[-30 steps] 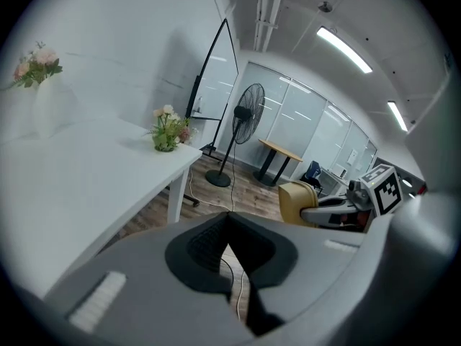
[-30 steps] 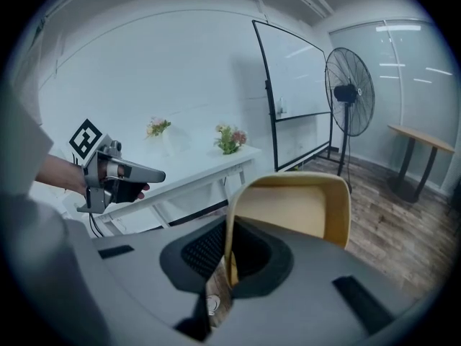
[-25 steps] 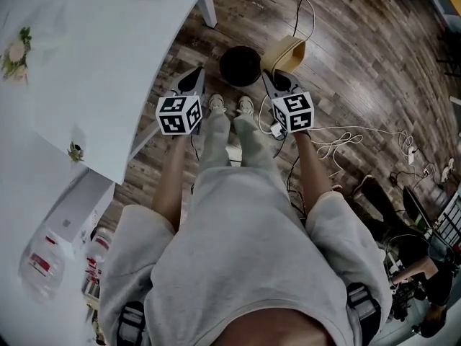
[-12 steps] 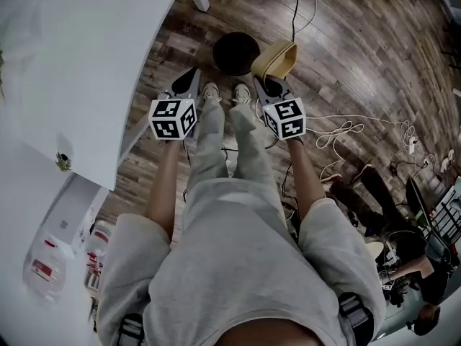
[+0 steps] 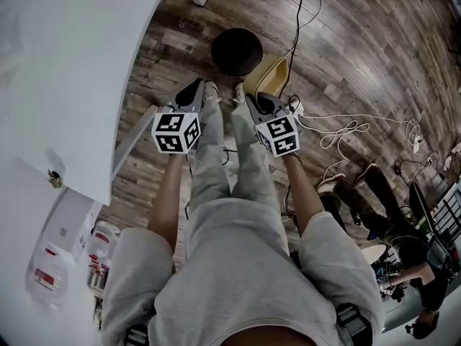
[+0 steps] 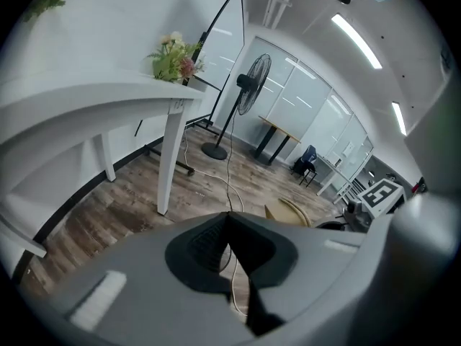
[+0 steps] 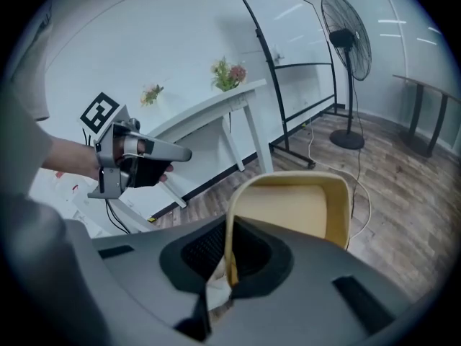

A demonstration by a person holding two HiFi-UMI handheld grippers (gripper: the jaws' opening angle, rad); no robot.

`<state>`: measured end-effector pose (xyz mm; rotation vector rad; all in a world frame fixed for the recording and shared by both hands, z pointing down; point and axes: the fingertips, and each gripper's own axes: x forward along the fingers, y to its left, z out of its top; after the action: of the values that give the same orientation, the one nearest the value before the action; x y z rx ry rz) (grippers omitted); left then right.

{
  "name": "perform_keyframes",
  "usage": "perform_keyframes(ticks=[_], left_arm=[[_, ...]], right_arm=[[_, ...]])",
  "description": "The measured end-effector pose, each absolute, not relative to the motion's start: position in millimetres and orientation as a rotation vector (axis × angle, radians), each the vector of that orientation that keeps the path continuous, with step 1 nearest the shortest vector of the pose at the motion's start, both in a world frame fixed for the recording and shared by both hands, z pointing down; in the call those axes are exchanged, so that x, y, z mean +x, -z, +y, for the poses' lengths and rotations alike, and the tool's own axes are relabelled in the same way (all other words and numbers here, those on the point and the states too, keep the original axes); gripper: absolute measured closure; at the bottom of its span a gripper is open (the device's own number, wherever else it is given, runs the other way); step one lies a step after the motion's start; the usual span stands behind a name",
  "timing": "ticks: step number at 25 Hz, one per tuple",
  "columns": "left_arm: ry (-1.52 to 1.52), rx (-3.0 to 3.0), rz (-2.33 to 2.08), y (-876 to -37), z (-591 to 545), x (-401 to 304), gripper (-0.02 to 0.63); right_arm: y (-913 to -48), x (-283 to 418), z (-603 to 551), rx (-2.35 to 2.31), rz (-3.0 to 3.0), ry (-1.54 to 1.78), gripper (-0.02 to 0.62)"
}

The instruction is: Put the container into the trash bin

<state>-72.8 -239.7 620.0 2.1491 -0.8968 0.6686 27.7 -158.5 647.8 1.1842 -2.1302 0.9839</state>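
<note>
- The right tool is clamped on the rim of the tan container, holding it off the wooden floor.
- The container hangs just right of the black trash bin, beside its rim.
- The left tool has its jaws pressed together, with nothing between them.
</note>
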Motion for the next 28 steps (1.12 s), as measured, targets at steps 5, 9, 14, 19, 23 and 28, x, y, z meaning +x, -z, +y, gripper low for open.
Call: perform_keyframes(ticks=[5,9,14,19,23,28], left_arm=[[-0.686,2.147,-0.881,-650,-234,-71,0.595],[-0.688,2.137,-0.867,-674,-229,-69,0.595],[-0.694,2.126,-0.864,-702,-229,-73,0.595],[-0.688,2.114,-0.870,-726,-230,-76,0.595],[-0.688,2.100,-0.874,-747,-232,-77,0.595],[-0.701,2.118,-0.853,-771,-235,-71,0.595]], right_arm=[[-680,18,-145,1.149,-2.123,-1.023,0.574],[-703,12,-140,1.143,-2.123,-1.072,0.574],[-734,6,-142,1.147,-2.120,-1.094,0.574],[-760,0,-149,1.138,-2.137,-1.118,0.574],[-777,-6,-156,1.102,-2.160,-1.096,0.574],[-806,-8,-165,1.061,-2.166,-1.068,0.574]])
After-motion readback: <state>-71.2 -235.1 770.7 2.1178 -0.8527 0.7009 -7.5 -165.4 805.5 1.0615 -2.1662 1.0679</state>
